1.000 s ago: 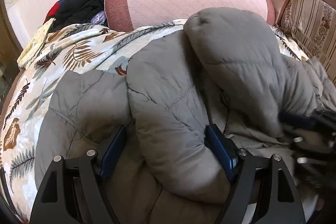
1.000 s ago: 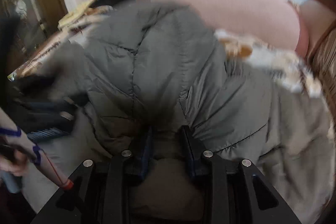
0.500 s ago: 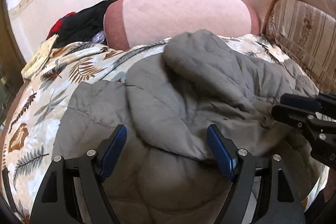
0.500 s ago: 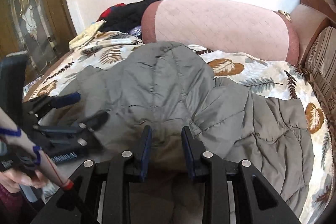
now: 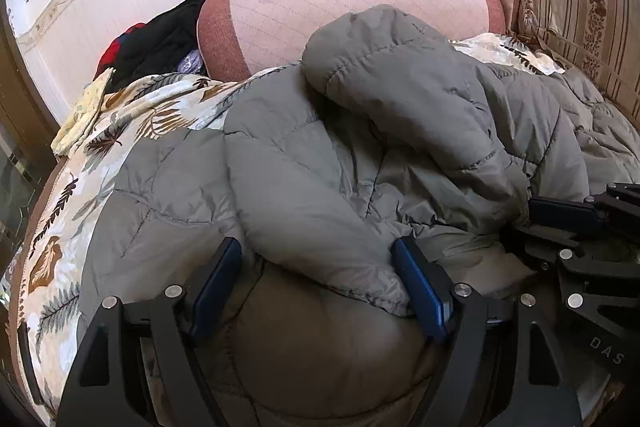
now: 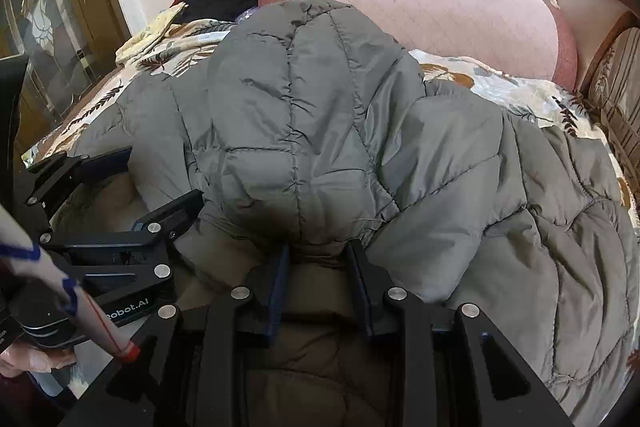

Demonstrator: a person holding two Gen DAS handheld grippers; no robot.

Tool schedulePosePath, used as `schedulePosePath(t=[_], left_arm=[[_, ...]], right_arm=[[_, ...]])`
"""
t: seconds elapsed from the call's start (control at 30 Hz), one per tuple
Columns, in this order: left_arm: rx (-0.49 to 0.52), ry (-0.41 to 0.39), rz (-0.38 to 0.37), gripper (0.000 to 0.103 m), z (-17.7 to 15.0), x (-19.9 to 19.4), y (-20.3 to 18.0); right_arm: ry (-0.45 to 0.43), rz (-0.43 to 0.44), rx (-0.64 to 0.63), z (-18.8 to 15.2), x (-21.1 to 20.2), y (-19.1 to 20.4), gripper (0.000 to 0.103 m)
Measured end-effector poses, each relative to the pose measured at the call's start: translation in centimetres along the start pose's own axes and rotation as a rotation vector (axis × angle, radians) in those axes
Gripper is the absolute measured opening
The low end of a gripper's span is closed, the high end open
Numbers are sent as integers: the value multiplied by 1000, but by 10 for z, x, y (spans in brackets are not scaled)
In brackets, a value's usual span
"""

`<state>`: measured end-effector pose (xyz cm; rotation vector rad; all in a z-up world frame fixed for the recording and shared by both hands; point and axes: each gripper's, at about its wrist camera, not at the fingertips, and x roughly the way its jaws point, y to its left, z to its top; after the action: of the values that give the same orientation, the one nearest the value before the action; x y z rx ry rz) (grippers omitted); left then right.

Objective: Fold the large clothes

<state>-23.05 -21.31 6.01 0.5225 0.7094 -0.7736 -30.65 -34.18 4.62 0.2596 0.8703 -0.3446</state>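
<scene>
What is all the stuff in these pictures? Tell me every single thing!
puffy jacket: one, grey, bunched up on the bed in front of both tools.
bedspread: one, white with brown and grey leaves, under the jacket.
bolster cushion: one, pink with darker ends, behind the jacket by the wall.
pile of clothes: one heap, black with some red, left of the cushion.
yellow cloth: one, pale yellow, at the bed's far left edge.
striped sofa back: one, beige and brown, on the right.
glass door: one, brown frame, far left.
left tool: one, black with blue pads, open around a jacket fold.
right tool: one, black, fingers close together on a jacket fold.
</scene>
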Motion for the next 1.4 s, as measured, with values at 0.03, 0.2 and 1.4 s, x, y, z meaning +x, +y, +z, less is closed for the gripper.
schedulePosePath(t=[0.03, 0.2, 1.4], left_arm=[[-8, -5, -3, 78, -1, -2, 1], [-57, -34, -12, 78, -6, -16, 7], [-166, -11, 94, 81, -96, -68, 48]], right_arm=[[-4, -5, -1, 0, -3, 1, 32], [-52, 7, 23, -4, -28, 2, 35], [-22, -133, 214, -115, -72, -54, 47]])
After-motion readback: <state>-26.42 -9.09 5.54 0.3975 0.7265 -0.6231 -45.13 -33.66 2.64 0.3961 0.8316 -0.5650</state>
